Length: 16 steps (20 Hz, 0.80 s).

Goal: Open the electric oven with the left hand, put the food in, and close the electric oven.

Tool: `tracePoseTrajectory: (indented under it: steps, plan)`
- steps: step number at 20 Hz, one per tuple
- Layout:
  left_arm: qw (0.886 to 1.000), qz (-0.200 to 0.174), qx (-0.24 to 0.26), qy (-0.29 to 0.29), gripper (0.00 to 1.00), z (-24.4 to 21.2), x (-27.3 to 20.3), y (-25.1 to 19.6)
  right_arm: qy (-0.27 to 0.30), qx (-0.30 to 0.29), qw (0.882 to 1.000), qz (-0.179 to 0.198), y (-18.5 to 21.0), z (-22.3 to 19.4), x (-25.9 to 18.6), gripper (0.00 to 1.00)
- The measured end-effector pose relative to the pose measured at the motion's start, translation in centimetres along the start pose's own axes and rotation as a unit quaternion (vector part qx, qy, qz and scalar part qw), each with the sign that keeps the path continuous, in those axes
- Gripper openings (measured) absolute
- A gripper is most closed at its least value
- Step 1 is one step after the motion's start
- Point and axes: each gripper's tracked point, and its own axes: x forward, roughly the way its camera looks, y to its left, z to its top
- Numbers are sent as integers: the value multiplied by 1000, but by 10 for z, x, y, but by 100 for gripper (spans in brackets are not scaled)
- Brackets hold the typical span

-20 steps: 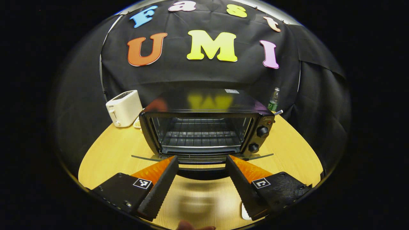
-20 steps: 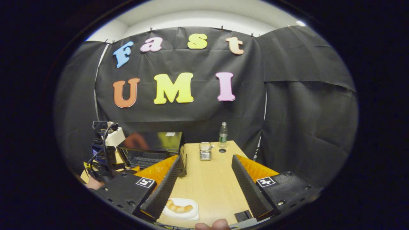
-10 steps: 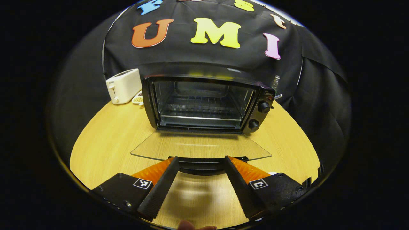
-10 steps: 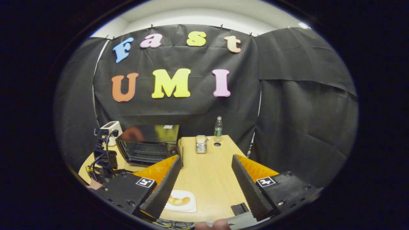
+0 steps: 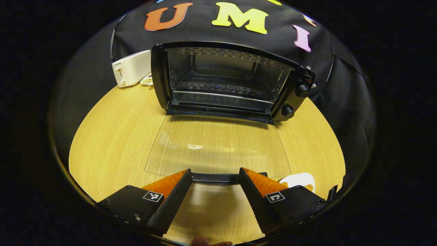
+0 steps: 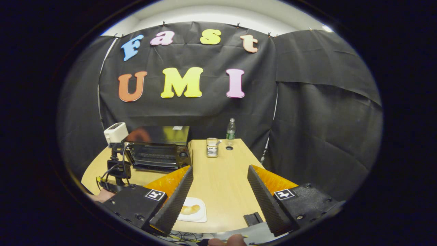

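Observation:
The black electric oven (image 5: 225, 78) stands open with its wire rack bare. Its glass door (image 5: 218, 143) lies flat over the table. The door's dark handle (image 5: 215, 178) runs across between the tips of my left gripper (image 5: 215, 172), whose fingers stand wide apart. A white plate (image 5: 297, 178) shows at the lower right, and in the right gripper view the plate (image 6: 201, 214) carries a golden pastry (image 6: 190, 209). My right gripper (image 6: 220, 169) hangs open above the table, just right of that plate. The oven (image 6: 158, 150) and the left gripper's body (image 6: 116, 171) are at its left.
A white toaster (image 5: 131, 68) stands left of the oven, by the wall. A water bottle (image 6: 231, 129) and a small glass jar (image 6: 212, 147) stand at the table's far end. A small black block (image 6: 253, 218) lies at the near table edge (image 6: 218, 229).
The oven door has swung from part-way down to flat, my left gripper going down with the handle. The right gripper has drifted a little, staying open.

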Motion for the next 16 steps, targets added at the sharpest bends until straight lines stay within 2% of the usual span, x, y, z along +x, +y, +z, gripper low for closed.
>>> tracePoseTrajectory:
  steps: [5, 9, 16]
  plan:
    - [1000, -5, 12, -9, 93, 3, -4, 0, 15, 13, 1000, 7, 5, -11, -3, 100]
    - [1000, -13, -5, -19, 93, 12, -15, 1, 31, 23, 999, 16, 15, -24, -3, 100]
    - [995, -20, 17, -100, 93, 55, -80, 18, 110, 89, 989, 47, 51, -79, 19, 100]
